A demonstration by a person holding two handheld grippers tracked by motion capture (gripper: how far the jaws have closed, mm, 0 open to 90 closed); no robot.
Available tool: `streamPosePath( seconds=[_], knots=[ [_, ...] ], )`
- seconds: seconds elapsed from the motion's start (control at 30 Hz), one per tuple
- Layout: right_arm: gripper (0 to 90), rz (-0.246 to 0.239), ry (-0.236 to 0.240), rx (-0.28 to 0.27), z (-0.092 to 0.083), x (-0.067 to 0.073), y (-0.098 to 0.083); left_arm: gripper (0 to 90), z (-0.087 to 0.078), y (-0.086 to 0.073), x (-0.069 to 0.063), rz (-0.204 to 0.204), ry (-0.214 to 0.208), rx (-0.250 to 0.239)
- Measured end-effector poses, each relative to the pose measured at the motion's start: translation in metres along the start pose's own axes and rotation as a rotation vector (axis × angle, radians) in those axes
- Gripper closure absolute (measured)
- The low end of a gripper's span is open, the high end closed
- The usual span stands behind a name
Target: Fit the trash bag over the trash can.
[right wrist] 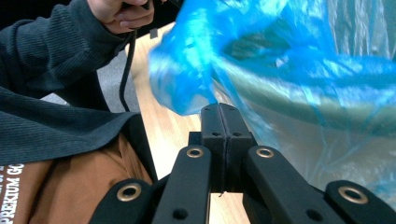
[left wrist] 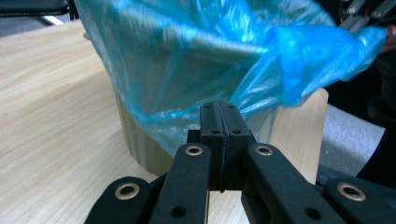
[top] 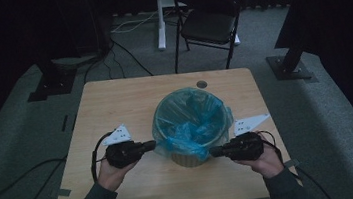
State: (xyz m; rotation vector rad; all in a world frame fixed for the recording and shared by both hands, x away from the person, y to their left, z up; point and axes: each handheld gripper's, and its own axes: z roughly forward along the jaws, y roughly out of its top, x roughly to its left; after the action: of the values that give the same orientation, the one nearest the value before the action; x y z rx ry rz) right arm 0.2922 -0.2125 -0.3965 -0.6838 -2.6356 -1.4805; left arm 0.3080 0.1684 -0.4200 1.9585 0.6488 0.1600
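Observation:
A round tan bin [top: 186,158] lined with a blue plastic bag [top: 191,115] stands in the middle of the wooden table [top: 115,106]. The bag's rim hangs loose over the bin's outside. My left gripper [top: 152,144] lies level at the bin's left side. In the left gripper view its jaws [left wrist: 219,106] are shut on the bag's lower hem [left wrist: 187,56], and the film pulls taut toward them in front of the bin wall [left wrist: 140,144]. My right gripper [top: 212,151] meets the bin's front right. Its jaws [right wrist: 219,107] are shut on a bunched fold of the bag [right wrist: 187,79].
A black folding chair [top: 208,18] stands beyond the table's far edge, with a white post and cables on the floor beside it. A small round hole [top: 202,84] sits near the table's far edge. Dark stand bases flank the table. A dark sleeve [right wrist: 51,56] crosses the right gripper view.

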Motion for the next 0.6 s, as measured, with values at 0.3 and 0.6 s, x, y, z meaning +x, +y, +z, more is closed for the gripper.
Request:
streamPosePath(
  seconds=[0.3,0.6],
  knots=[
    [90.0,0.046,-0.025,0.046,0.007,-0.012,-0.01,89.8,0.016,-0.013,0.013,-0.033,0.037,0.073],
    [89.9,0.049,-0.038,0.079,0.009,-0.014,-0.011,89.7,0.018,-0.014,0.023,-0.073,0.067,0.08]
  ],
)
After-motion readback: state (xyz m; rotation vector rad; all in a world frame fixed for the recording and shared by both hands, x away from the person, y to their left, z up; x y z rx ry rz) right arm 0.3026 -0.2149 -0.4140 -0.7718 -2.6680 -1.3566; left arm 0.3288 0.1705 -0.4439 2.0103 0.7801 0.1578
